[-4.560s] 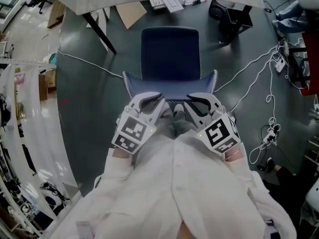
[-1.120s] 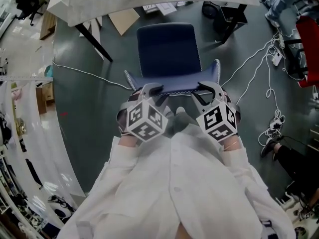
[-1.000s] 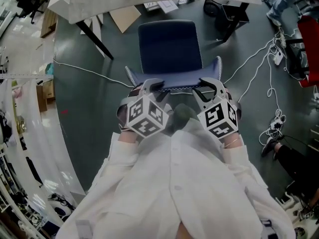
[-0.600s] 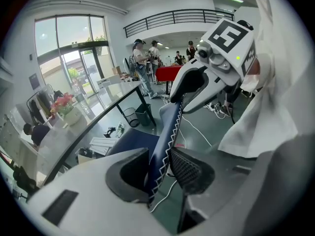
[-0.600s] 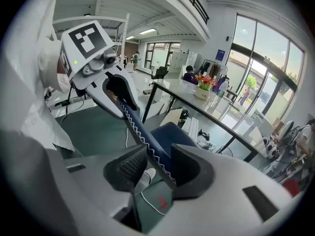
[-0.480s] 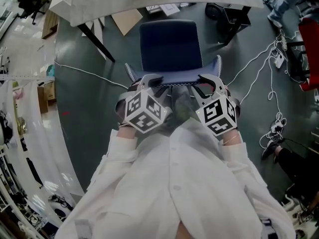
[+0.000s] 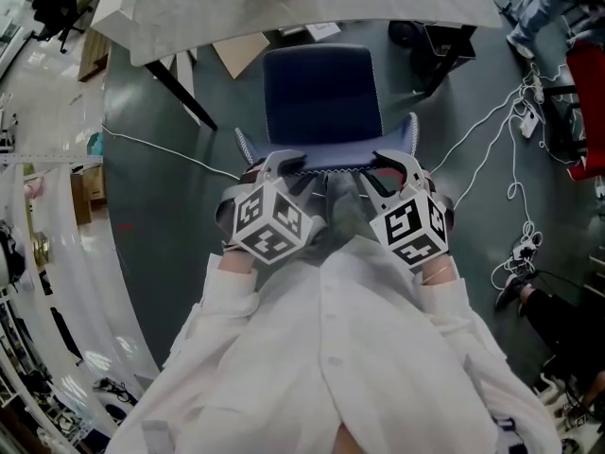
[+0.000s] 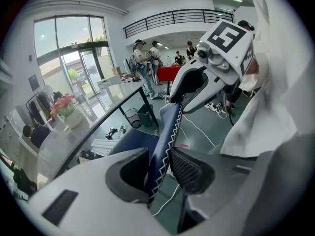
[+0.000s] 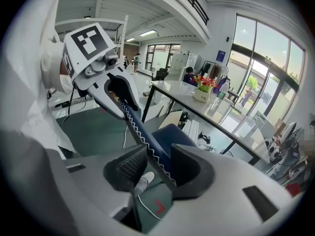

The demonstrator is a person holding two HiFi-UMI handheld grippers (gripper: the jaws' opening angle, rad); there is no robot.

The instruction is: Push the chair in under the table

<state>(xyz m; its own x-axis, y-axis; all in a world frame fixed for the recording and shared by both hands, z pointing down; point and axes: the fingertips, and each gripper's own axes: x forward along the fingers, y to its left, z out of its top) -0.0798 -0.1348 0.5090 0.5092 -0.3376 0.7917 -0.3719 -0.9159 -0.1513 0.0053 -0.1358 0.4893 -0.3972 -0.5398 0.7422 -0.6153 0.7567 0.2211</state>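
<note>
My white coat (image 7: 331, 367) fills the foreground of the head view. Just past it, my two grippers, each topped by one marker cube (image 7: 269, 220), are clamped on the top edge of the single blue chair (image 7: 321, 93). The left gripper (image 7: 285, 164) holds near its left corner and the right gripper (image 7: 381, 164) near its right. Each gripper view shows the zigzag-stitched backrest (image 8: 165, 136) pinched between that gripper's two jaws. The chair stands on the dark floor (image 7: 170, 206). The front edge of its seat sits at the rim of the one pale table (image 7: 189, 17), and the rest of the seat is out from under it. White cables (image 7: 492, 121) trail over the floor on both sides. One pot of flowers (image 9: 203, 93) stands on the table, and a few people (image 8: 142, 58) stand in the hall beyond.
</note>
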